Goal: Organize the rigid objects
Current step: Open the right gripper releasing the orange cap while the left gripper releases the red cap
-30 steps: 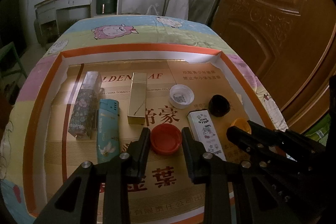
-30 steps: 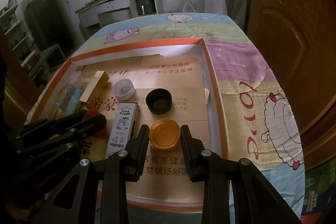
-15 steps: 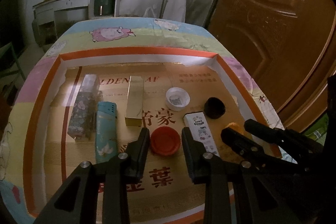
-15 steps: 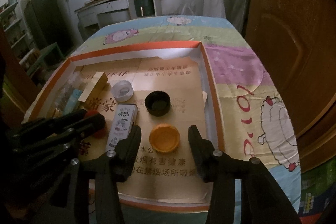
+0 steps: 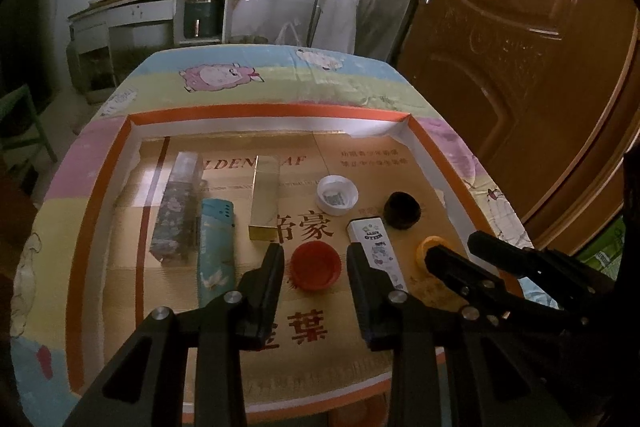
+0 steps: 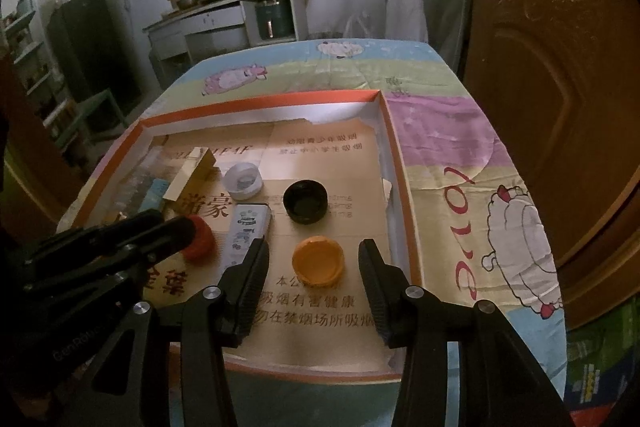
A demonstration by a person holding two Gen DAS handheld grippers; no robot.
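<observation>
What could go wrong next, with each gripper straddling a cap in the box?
1. The left gripper straddles the red cap with little clearance; its right finger sits against the white tin, so shifting sideways could shove the tin.
2. The right gripper stands open around the orange cap, not gripping; lifting now would leave the cap behind.
3. The two grippers work close together, so they could collide.

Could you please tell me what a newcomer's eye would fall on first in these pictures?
Probably the two bright round plastic caps lying in the shallow orange-rimmed cardboard tray: an orange cap between the open jaws of the right hand-held gripper, and a red cap between those of the left hand-held gripper. Neither is gripped.
</observation>
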